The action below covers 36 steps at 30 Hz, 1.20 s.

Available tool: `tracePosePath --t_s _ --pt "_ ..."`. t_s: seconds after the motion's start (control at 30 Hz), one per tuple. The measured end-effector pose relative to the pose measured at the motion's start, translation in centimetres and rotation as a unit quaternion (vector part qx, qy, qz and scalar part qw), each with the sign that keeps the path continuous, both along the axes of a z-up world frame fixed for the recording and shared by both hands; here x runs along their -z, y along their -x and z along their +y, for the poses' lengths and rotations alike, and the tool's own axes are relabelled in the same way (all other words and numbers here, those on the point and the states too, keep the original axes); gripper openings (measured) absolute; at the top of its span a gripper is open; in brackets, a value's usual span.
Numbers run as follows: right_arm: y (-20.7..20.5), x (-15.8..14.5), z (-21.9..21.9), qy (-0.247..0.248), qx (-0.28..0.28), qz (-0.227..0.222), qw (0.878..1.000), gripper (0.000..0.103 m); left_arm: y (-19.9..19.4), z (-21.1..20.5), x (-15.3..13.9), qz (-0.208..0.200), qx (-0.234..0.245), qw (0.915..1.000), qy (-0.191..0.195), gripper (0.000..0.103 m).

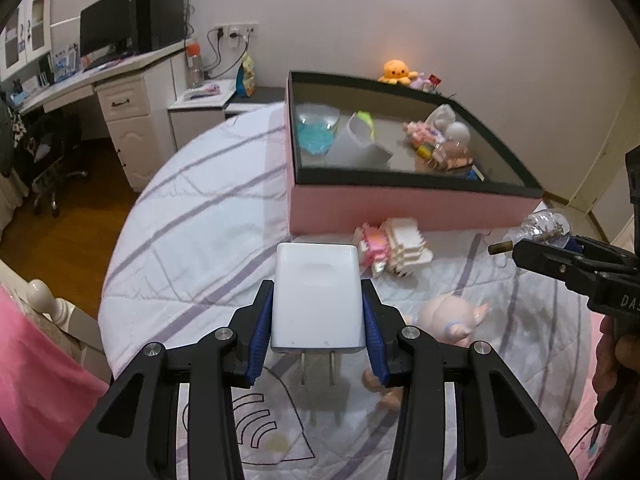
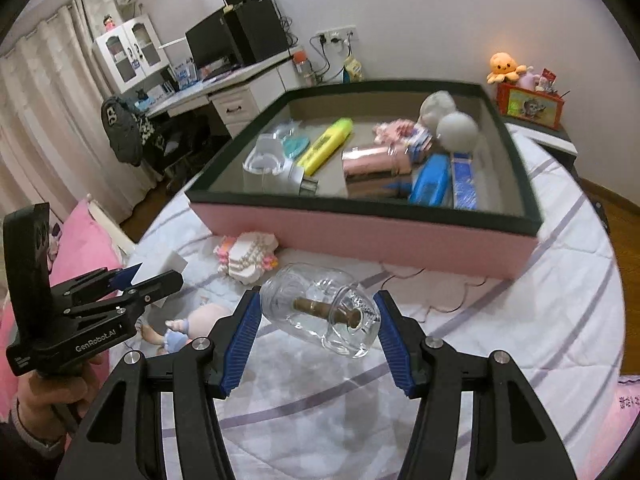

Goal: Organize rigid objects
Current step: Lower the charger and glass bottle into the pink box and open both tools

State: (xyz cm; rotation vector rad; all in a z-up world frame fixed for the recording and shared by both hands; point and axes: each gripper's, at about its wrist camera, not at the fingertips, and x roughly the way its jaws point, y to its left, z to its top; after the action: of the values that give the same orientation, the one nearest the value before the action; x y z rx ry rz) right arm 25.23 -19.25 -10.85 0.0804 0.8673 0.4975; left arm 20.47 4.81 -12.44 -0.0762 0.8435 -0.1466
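Observation:
My left gripper (image 1: 318,304) is shut on a white plug charger (image 1: 318,296), prongs toward the camera, held above the bed. My right gripper (image 2: 318,312) is shut on a clear glass bottle (image 2: 320,308) with a brass nozzle, held above the quilt; it also shows in the left wrist view (image 1: 536,228). The pink box with a black rim (image 1: 400,204) (image 2: 360,232) lies ahead and holds a highlighter (image 2: 326,146), a pink cylinder (image 2: 374,170), blue items and a white cup (image 1: 358,144). A pink-and-white block toy (image 1: 390,246) (image 2: 248,256) lies in front of the box.
A baby doll (image 1: 448,320) (image 2: 192,324) lies on the white striped quilt (image 1: 192,240). A pink pillow (image 2: 80,256) is at the left. A desk with a monitor (image 1: 108,28) stands beyond the bed. An orange plush octopus (image 1: 396,72) sits behind the box.

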Motion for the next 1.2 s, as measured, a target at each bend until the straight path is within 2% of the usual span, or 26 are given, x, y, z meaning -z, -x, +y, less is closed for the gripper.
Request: tracePosePath --t_s 0.2,0.4,0.53,0.73,0.97,1.2 --pt "-0.1 -2.2 -0.9 -0.007 0.008 -0.026 1.000 0.059 -0.8 -0.2 -2.2 -0.023 0.004 0.9997 0.001 0.041" --pt "-1.7 -4.7 -1.8 -0.005 0.025 -0.056 0.998 0.059 -2.6 0.0 -5.5 -0.063 0.009 0.9980 0.000 0.041" --pt "-3.1 -6.6 -2.4 -0.001 0.039 -0.080 0.996 0.059 -4.4 -0.4 -7.8 -0.091 0.015 0.9957 0.002 0.041" --pt "-5.6 -8.4 -2.6 -0.003 0.054 -0.102 0.993 0.059 -7.6 -1.7 -9.2 -0.106 0.024 0.9940 0.012 0.041" --pt "-9.4 -8.3 -1.7 -0.001 0.066 -0.095 0.993 0.059 -11.2 -4.0 -9.7 -0.109 0.041 0.9931 0.016 0.042" --pt "-12.3 -6.1 -1.6 0.005 0.080 -0.070 0.994 0.059 -14.3 -5.9 -8.7 -0.097 0.046 0.9942 0.014 0.042"
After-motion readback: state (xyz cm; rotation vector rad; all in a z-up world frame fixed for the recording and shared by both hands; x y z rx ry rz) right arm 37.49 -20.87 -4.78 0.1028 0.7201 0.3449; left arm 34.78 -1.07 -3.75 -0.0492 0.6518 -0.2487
